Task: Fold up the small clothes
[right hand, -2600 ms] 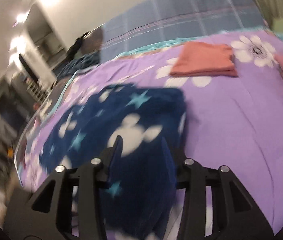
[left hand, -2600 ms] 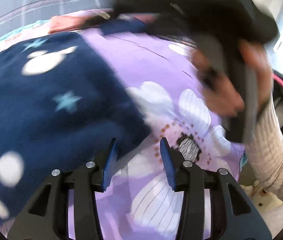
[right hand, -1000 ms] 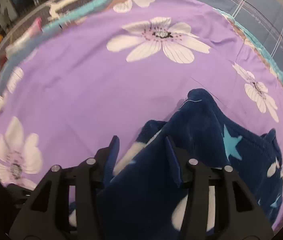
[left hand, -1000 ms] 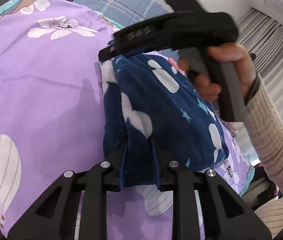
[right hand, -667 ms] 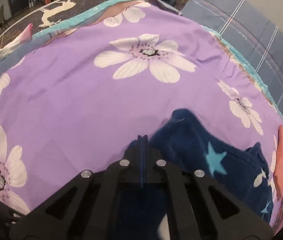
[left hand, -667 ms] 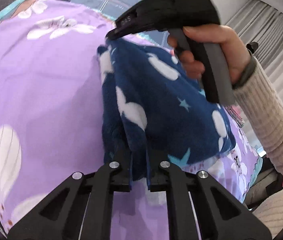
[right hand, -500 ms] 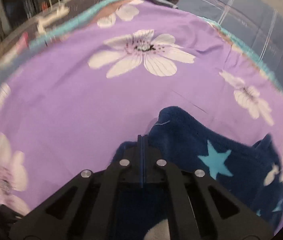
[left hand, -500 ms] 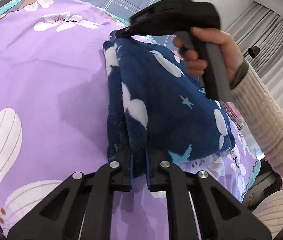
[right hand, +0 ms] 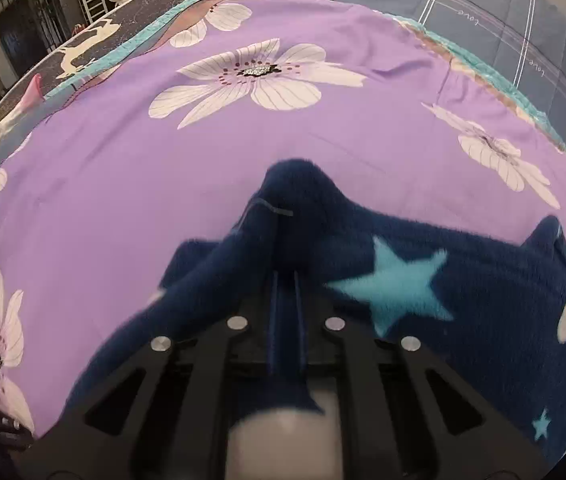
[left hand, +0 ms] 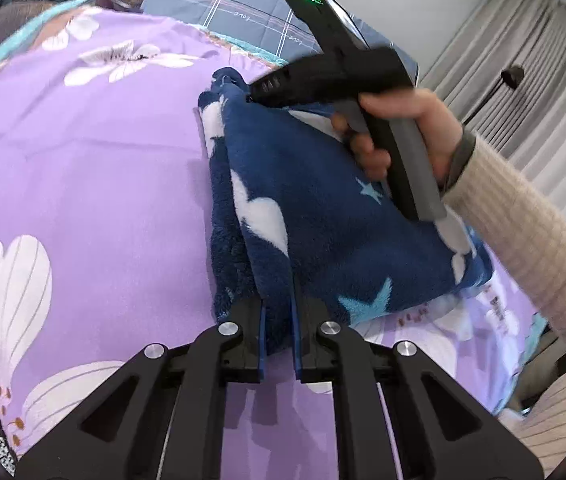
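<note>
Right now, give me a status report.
Left gripper and right gripper: jaws shut on navy fleece garment. Garment doubled over on purple bedspread. Nothing in the way.

- The navy fleece garment [left hand: 323,216] is fuzzy and thick, printed with white mouse-head shapes and light-blue stars, one big star showing up close in the right wrist view [right hand: 399,284].
- It's doubled over on itself, so you can see stacked layers along the folded edge on the left in the left wrist view.
- It sits bunched and partly lifted off the purple flowered bedspread, with the near corner and the far corner both pinched up.
- The far corner pokes up in a little peak.
</note>
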Available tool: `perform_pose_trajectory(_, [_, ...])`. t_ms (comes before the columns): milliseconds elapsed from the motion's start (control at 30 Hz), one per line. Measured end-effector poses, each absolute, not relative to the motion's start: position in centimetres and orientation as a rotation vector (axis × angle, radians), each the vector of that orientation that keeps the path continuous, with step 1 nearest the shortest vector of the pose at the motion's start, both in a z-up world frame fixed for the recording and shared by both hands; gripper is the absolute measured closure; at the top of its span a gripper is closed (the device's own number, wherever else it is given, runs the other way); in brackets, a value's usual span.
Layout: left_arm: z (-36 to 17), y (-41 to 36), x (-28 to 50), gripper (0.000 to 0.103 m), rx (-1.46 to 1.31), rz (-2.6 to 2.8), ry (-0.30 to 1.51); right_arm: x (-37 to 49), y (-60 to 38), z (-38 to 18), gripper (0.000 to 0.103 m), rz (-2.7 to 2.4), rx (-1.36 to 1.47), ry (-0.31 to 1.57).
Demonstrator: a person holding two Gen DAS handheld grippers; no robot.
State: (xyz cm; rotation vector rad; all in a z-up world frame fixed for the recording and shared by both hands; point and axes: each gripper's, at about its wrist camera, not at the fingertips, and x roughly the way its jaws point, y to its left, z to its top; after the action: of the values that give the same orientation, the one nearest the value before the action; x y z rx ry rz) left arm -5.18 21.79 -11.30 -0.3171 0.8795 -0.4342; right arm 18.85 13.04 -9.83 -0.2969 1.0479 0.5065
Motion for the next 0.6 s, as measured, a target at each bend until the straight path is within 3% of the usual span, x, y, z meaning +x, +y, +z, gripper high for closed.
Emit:
perform_pose_trajectory(167, [-10.1,21.7,-5.9,0.089,-0.276,-0.400,0.860,17.6,10.8,-7.1,0.092,0.484,-0.200,0.995])
perform_pose_trajectory(233, [-8.4,21.9,-6.5,0.088,-0.237,-0.360,0.814,15.4,8.6,-5.3,0.082,0.481,-0.185,0.917])
perform_pose_trajectory(300, [-6.4,22.1,-7.0,0.083,-0.214,-0.361,0.738,12.6,5.2,-3.6,0.062,0.467,-0.145,0.841])
perform_pose_trajectory(400, [-3.9,21.5,-6.3,0.064,-0.215,-0.405,0.665,8.5,-0.5,-2.6,0.059,0.400,-0.056,0.795])
perform_pose_trajectory(500, [-4.2,19.1,-4.2,0.063,-0.153,-0.389,0.694,4.7,-5.2,-2.9,0.059,0.277,0.004,0.775])
perform_pose_trajectory(600, [-7.7,16.5,-1.1,0.063,-0.129,-0.356,0.851,1.9,-8.3,-4.3,0.058,0.208,0.090,0.807])
